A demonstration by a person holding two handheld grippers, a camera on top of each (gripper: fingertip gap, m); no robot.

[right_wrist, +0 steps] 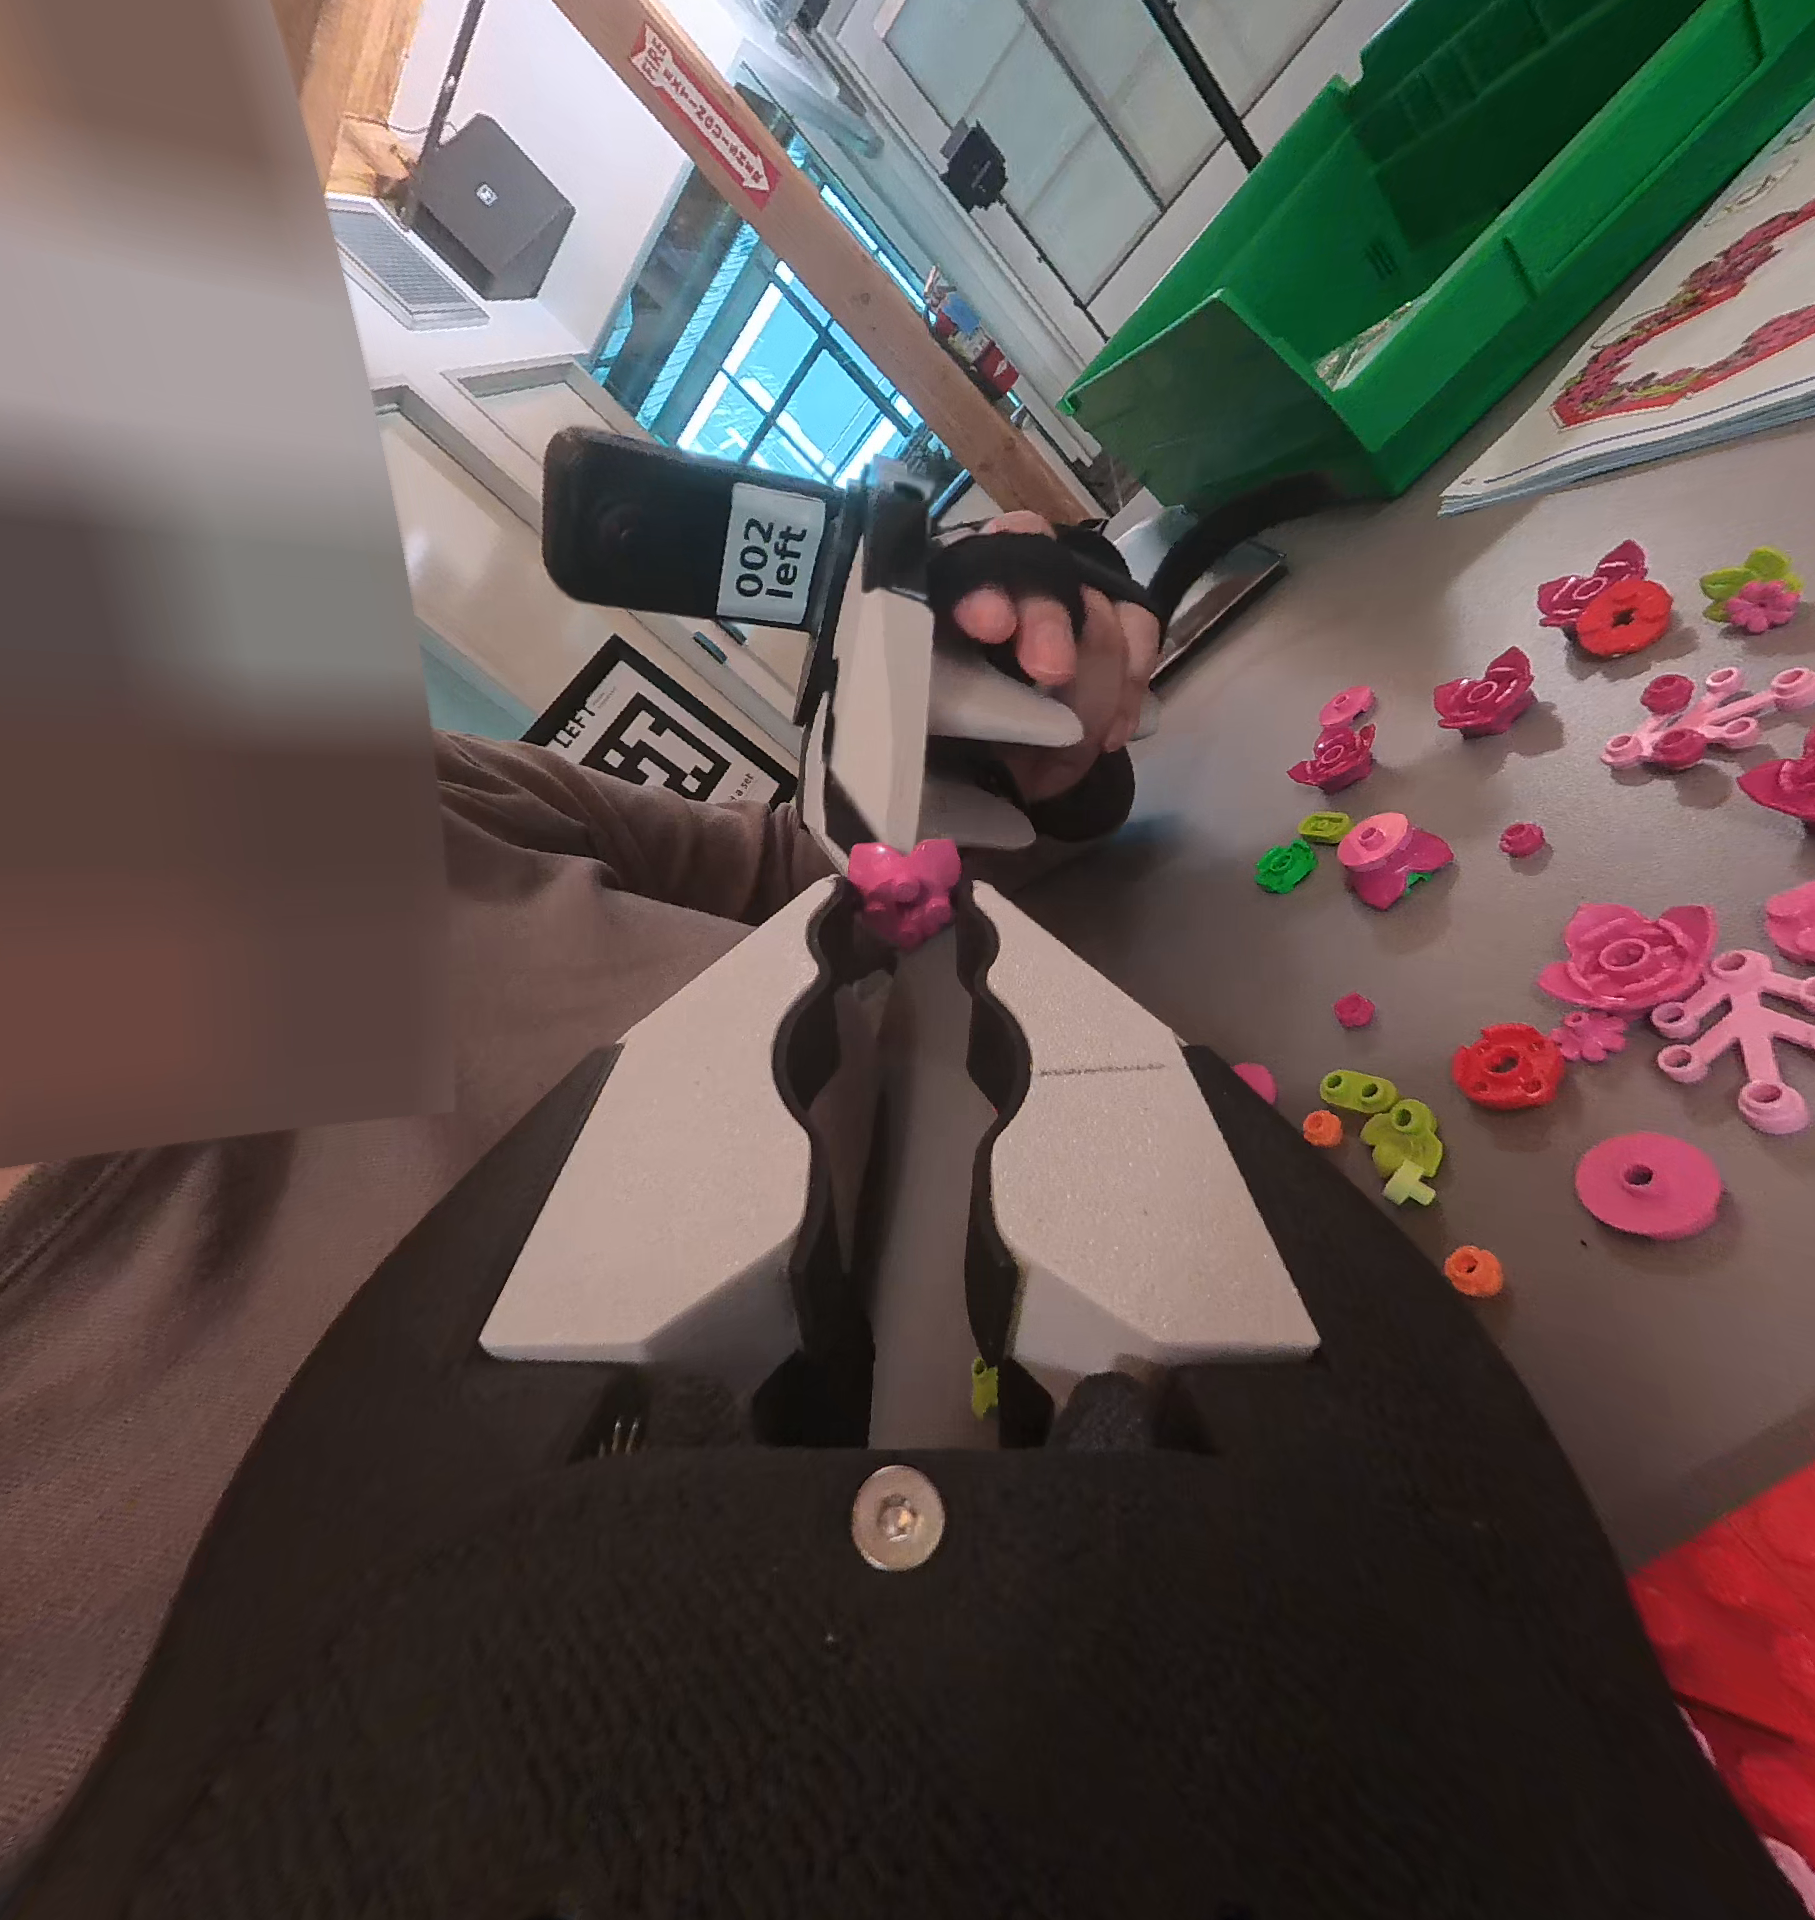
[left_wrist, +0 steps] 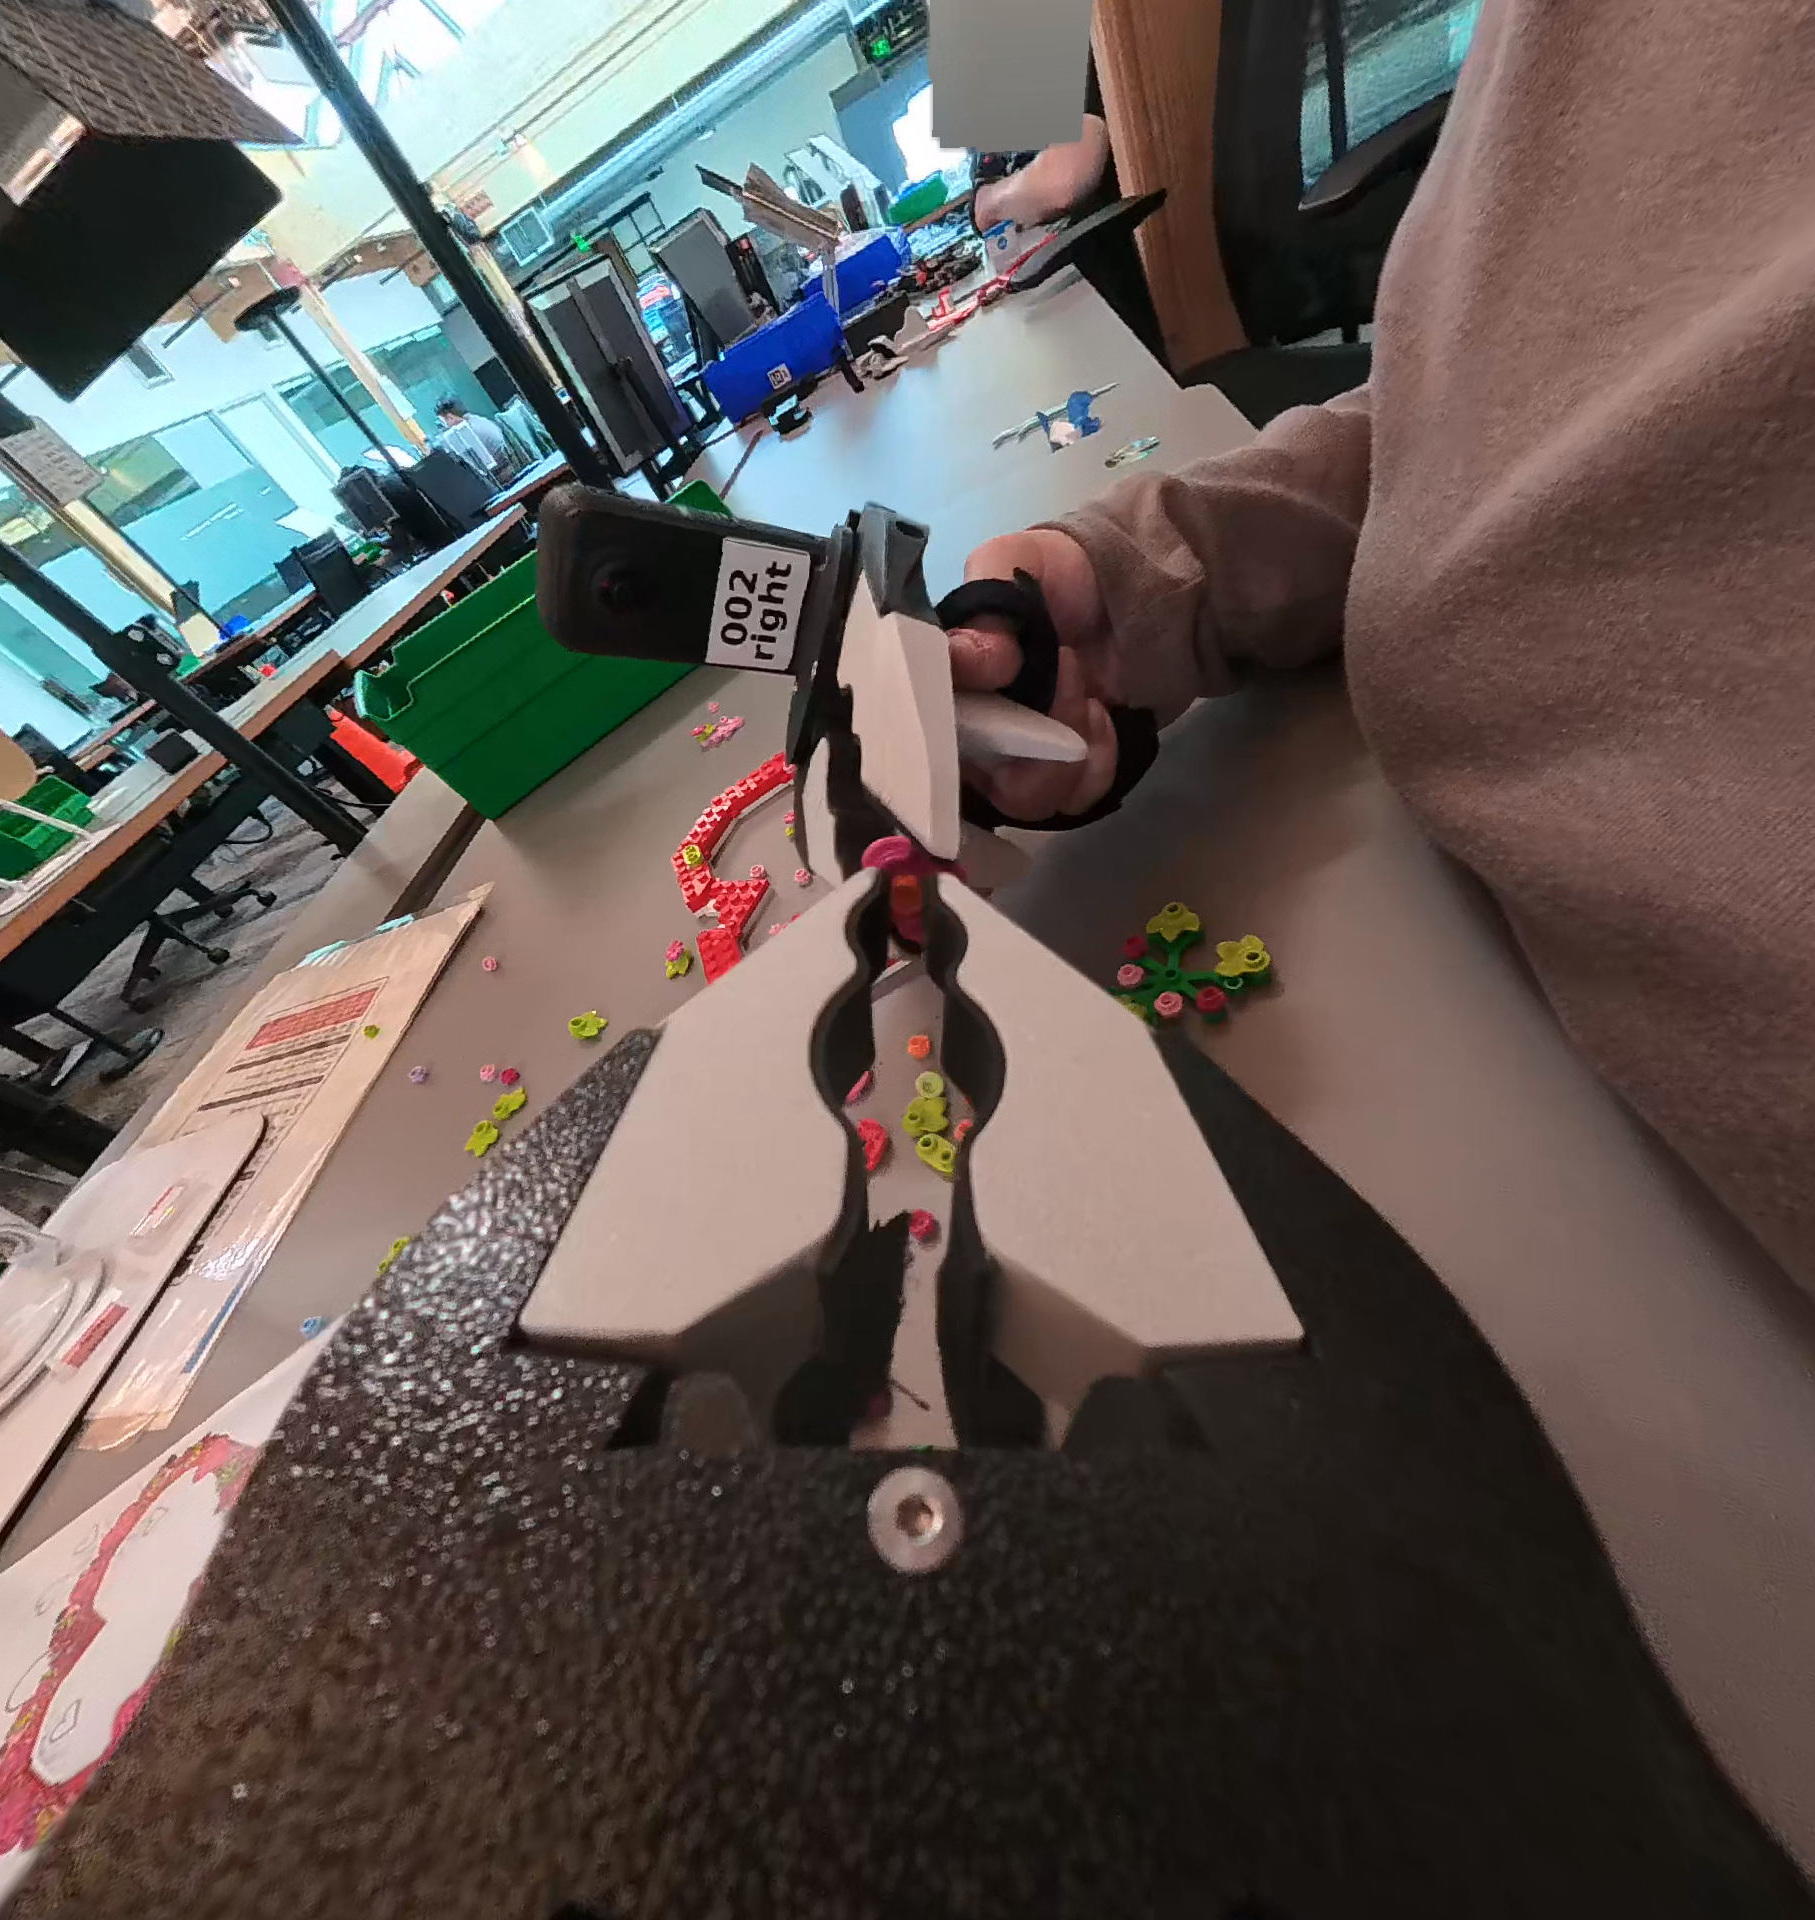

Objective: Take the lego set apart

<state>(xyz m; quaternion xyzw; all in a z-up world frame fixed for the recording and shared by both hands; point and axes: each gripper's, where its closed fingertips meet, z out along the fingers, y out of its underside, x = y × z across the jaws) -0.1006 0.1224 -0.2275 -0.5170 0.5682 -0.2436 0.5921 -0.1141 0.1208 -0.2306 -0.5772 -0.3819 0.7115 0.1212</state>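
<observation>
Magenta plastic: a small flower piece (right_wrist: 901, 891) is pinched between the tips of both tongs, held up in the air above the worktop (right_wrist: 1402, 997); a bit of orange is seen under it in the left wrist view.
Left tongs (left_wrist: 908, 896): narrowed down on the flower piece, the wavy black pads closed onto it at the very tip.
Right tongs (right_wrist: 903, 902): also narrow, gripped on the same piece from the opposite side.
Handling guess: super light, stiff and glossy, so probably slippery; likely to pop free and fly off once the studs let go.
Where to hold: best taken by the petal edges on one side and the lower stud part on the other, then twisted apart rather than yanked.
Loose parts (right_wrist: 1630, 956): pink roses, red round pieces, lime bits and pale pink branching stems are scattered on the worktop to the right of the right tongs.
Red curved brick section (left_wrist: 721, 862): studded and chunky, lying beyond the left tongs to the left.
Green bin (right_wrist: 1402, 270): hard moulded plastic, far beyond the right tongs.
Worktop texture: smooth matte grey.
</observation>
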